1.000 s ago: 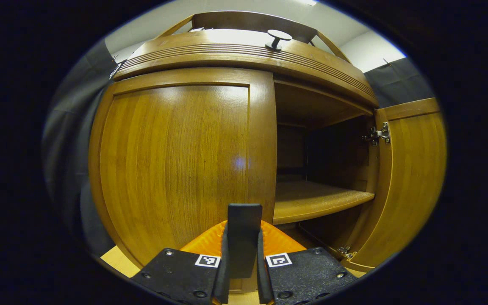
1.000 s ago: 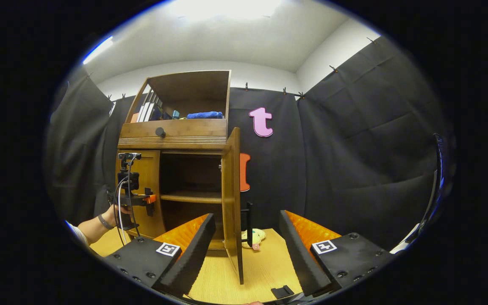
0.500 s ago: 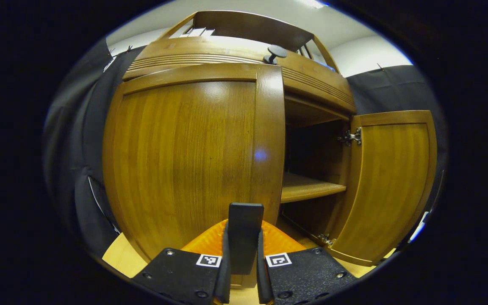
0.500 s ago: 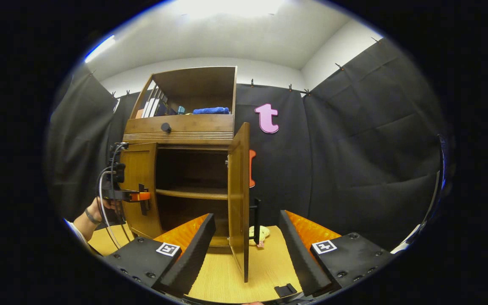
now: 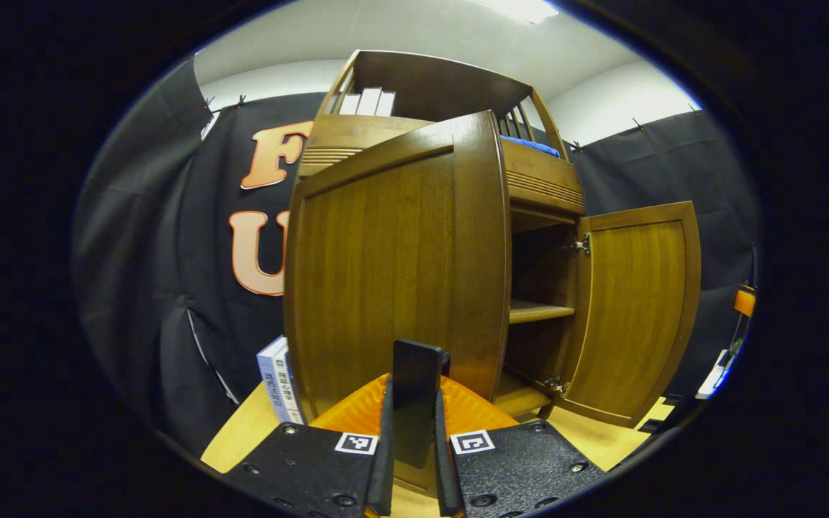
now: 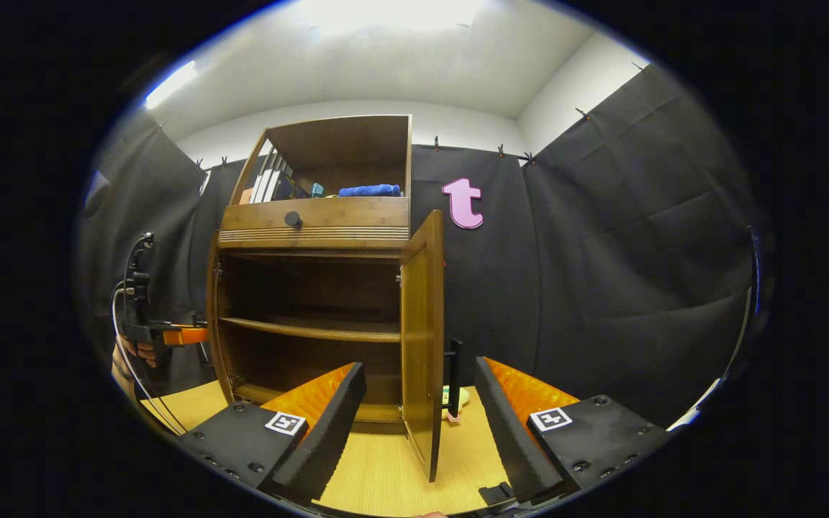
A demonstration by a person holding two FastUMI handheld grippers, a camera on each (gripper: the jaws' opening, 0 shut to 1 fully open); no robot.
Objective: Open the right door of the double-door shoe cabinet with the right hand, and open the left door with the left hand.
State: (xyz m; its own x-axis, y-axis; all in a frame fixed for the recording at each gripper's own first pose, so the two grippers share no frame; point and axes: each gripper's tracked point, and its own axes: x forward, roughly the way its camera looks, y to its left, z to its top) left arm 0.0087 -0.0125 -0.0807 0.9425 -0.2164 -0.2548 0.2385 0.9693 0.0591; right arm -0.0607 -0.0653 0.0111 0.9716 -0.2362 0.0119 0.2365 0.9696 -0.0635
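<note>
1. Step in hand, by my judgement: the last one. The left claw point(image 5: 412, 432), at the frame's bottom centre, is clenched on the left door's handle point(image 5: 417, 399), the left door point(image 5: 393, 273) swung out mid-frame.
2. Right door point(image 6: 423, 338) stands open at centre; the right claw point(image 6: 418, 417) is released, near it.
3. Next: let go of the handle and draw straight back.

Black cloth walls point(image 6: 601, 252), white ceiling point(image 6: 386, 65)
</note>
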